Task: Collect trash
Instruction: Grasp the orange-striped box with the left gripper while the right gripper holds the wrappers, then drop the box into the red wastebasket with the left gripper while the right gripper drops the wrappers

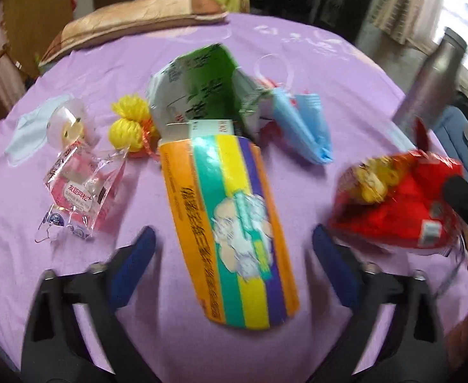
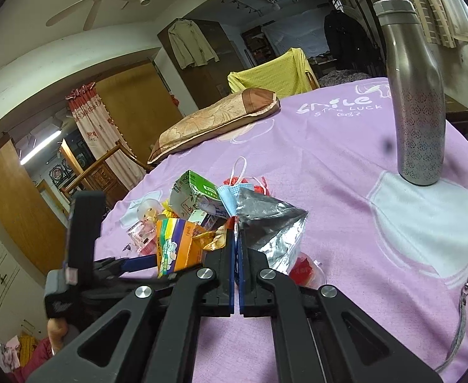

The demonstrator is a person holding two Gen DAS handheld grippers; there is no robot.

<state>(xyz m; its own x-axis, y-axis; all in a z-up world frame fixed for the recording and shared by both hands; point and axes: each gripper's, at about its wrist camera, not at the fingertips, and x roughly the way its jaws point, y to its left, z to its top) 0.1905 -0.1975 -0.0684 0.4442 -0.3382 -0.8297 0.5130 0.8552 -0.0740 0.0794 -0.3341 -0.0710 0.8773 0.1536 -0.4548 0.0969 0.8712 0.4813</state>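
Purple sheet (image 1: 329,134) on the bed is carrying scattered trash. Left tongs (image 1: 234,239) are straddling a striped carton (image 1: 230,223), apart, pads not touching. Right tongs (image 2: 236,239) are clamping a red, foil-lined bag (image 2: 272,226).

Orange, teal, yellow and purple stripes run along the box (image 1: 234,233); the snack bag (image 1: 400,204) is red, the mask (image 1: 304,127) blue, the bedsheet (image 1: 329,63) lilac.
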